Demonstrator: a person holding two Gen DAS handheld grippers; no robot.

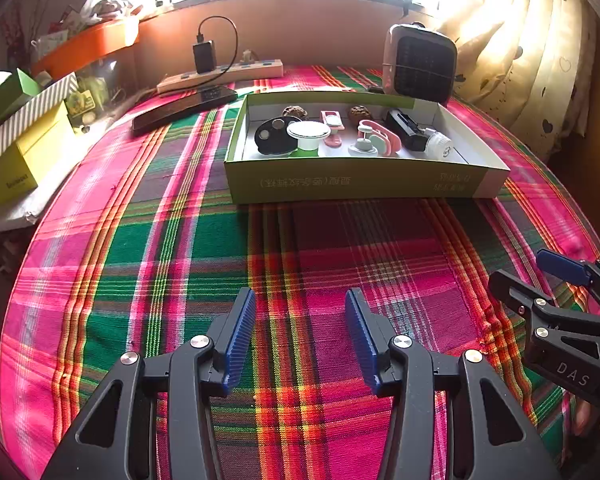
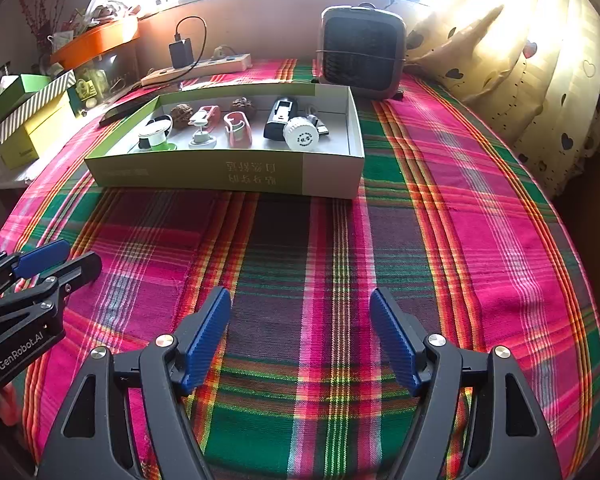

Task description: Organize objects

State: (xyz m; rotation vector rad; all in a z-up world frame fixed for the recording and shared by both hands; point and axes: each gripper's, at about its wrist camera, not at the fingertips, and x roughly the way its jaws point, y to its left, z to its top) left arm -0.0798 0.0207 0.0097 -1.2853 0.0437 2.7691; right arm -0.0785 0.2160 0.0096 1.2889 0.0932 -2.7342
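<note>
Left gripper point(image 1: 300, 334) and right gripper point(image 2: 300, 336) level, side by side above the plaid table point(image 1: 308, 248) (jaws released, nothing held), facing the box point(image 2: 260, 172).

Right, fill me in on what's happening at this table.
A person holds a gripper in each hand, and neither one is handling anything. The left gripper and right gripper both hover with jaws open over the plaid tablecloth, short of the shallow cardboard box. The small items are already inside it: a white round cap, a black charger-like block, pink clips and two walnuts.
</note>
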